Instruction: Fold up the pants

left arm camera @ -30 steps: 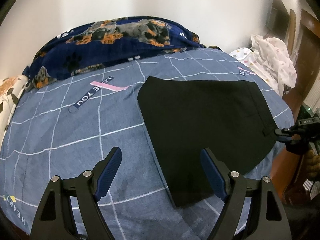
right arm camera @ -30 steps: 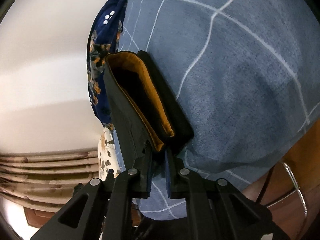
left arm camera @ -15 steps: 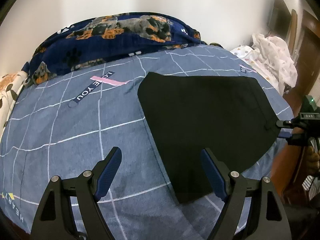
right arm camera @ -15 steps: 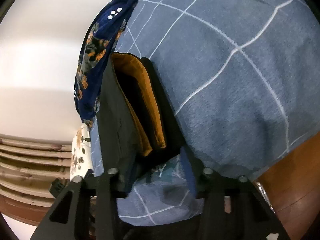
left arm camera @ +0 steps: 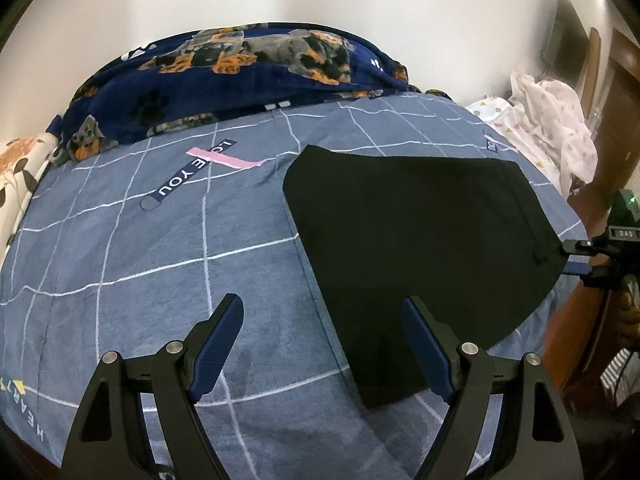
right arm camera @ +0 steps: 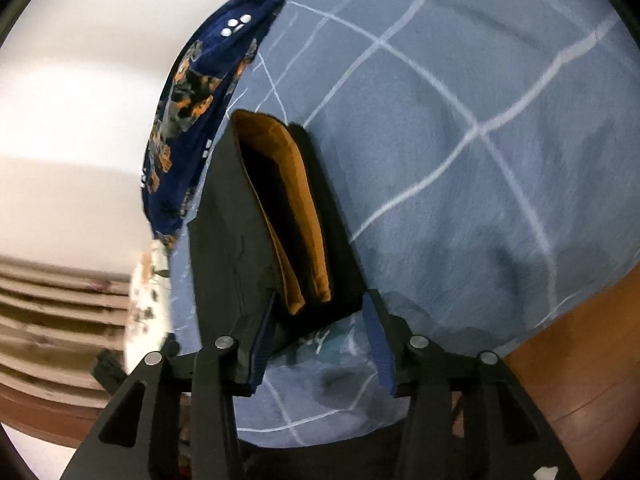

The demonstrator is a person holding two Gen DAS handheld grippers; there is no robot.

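Note:
The black pants [left arm camera: 420, 240] lie folded flat on the blue checked bed cover [left arm camera: 160, 264]. My left gripper [left arm camera: 324, 344] is open and empty, hovering over the near edge of the pants. My right gripper [right arm camera: 320, 340] is open at the waist end of the pants [right arm camera: 232, 248], where the orange lining [right arm camera: 296, 216] shows between the layers. The waist edge sits between its jaws. The right gripper also shows in the left wrist view [left arm camera: 576, 258] at the right corner of the pants.
A dark blue dog-print blanket [left arm camera: 240, 68] is piled along the wall at the far side. White patterned laundry [left arm camera: 548, 120] lies at the far right. A wooden bed frame [right arm camera: 580, 360] edges the mattress by my right gripper.
My right gripper opened from shut on the waist edge and let the pants go. The left gripper stayed open and nearly still.

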